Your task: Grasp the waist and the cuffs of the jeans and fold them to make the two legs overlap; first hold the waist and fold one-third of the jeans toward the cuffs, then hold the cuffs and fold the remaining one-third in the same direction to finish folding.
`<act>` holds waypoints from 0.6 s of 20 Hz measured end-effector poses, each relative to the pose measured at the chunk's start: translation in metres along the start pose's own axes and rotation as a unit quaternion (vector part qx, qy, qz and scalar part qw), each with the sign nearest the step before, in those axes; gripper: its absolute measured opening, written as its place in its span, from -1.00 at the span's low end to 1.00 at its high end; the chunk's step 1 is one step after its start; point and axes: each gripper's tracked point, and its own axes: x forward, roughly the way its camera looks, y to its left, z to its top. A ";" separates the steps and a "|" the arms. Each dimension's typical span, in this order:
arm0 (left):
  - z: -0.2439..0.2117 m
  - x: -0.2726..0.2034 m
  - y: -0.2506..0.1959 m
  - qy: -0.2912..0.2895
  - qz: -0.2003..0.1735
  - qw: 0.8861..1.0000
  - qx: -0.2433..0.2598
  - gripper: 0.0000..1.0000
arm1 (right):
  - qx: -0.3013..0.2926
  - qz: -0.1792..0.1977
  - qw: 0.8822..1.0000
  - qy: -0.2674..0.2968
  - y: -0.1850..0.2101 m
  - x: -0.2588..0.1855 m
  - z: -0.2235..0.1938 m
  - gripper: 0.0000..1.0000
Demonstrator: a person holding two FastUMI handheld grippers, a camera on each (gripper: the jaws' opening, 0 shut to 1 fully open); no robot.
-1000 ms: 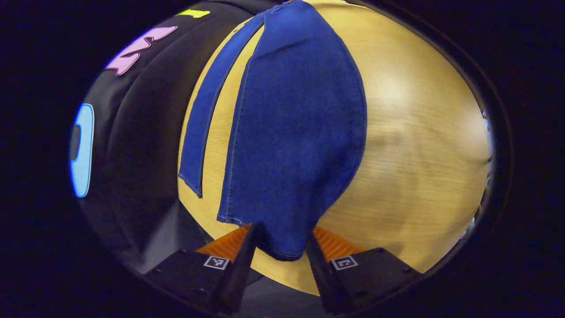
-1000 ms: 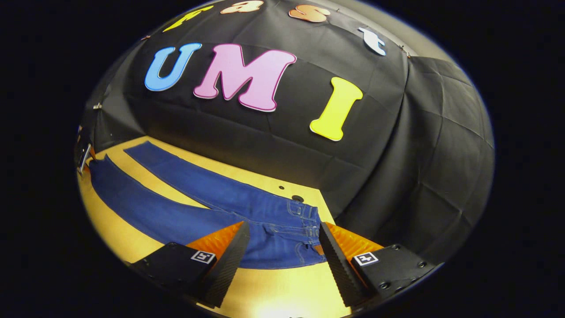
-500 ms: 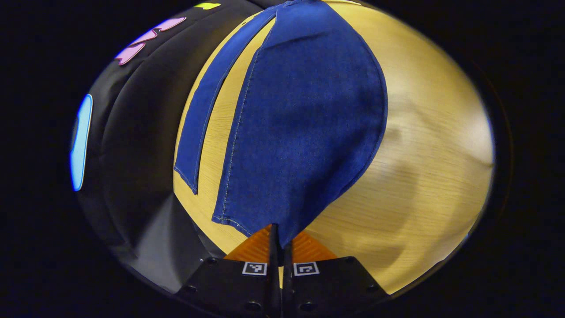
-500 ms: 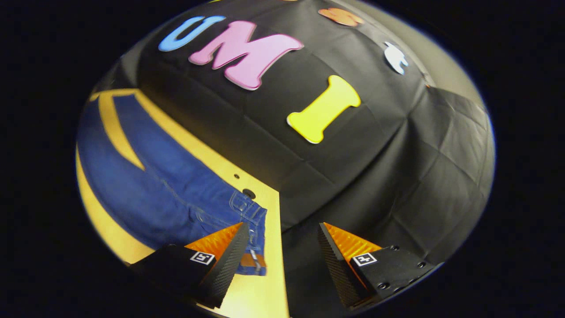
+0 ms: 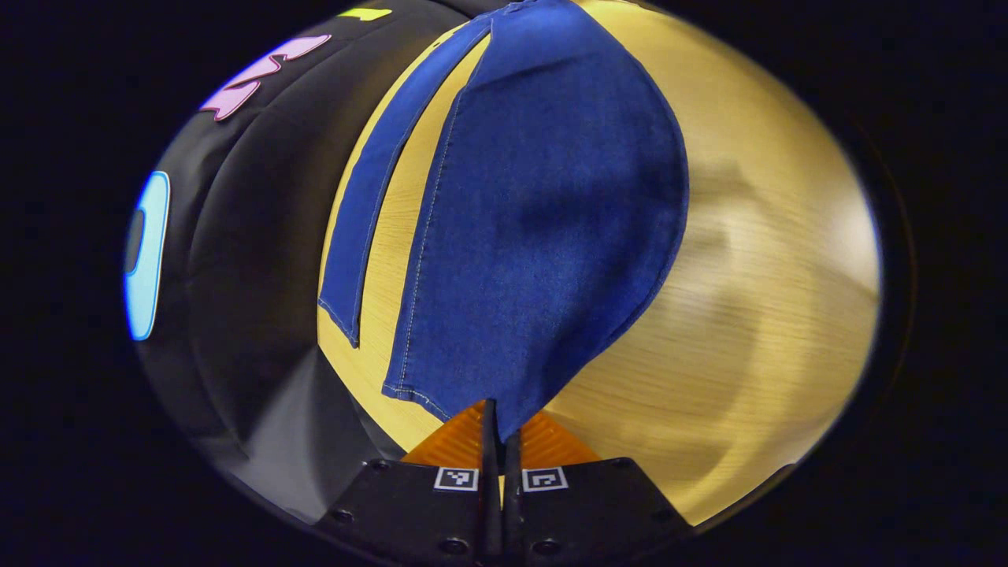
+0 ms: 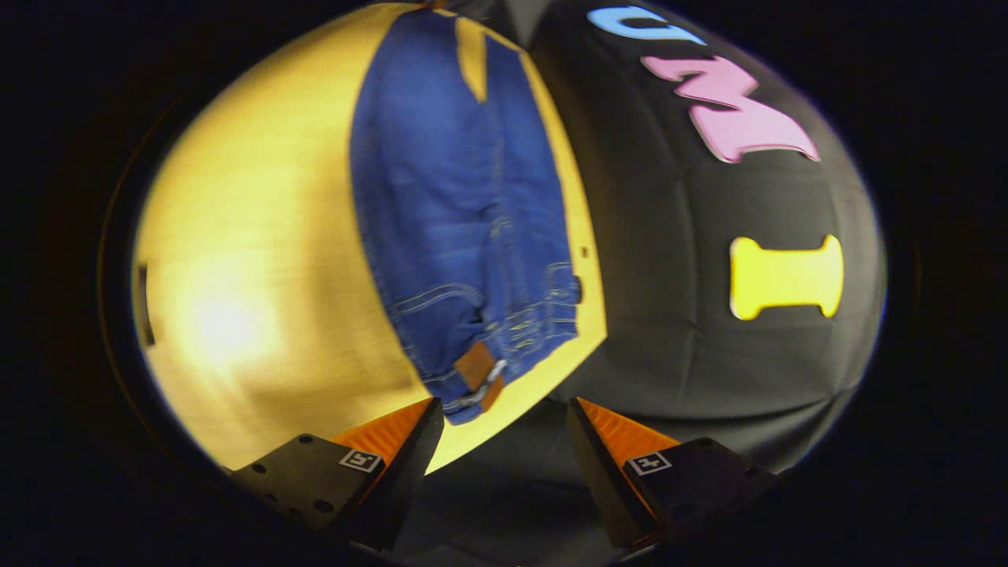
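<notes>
While the left gripper (image 5: 501,425) is pinching the cuff (image 5: 504,405) at 6 o'clock, the right gripper (image 6: 504,429) is hanging wide apart off the waist (image 6: 504,346), risking a lopsided, twisted fold.

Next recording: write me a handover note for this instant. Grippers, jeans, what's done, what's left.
Left gripper: jaws shut on the cuff of the nearer leg.
Right gripper: jaws open, holding nothing, close to the waist at the table corner.
Jeans: flat on the table, legs apart, the other leg lying free.
Done: one cuff gripped.
Left: grip the waist, overlap the legs, then both one-third folds.
</notes>
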 end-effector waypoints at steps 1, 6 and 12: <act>0.000 -0.001 0.000 -0.001 -0.001 1.000 0.001 -0.88 | -0.022 0.020 1.000 0.002 0.011 0.012 -0.004 0.93; 0.000 0.000 -0.001 -0.004 -0.006 1.000 0.005 -0.89 | -0.055 -0.004 0.998 0.000 -0.001 0.052 0.000 0.87; -0.001 0.001 0.000 0.000 0.005 1.000 0.002 -0.88 | -0.121 -0.036 0.992 -0.016 -0.006 0.082 0.025 0.70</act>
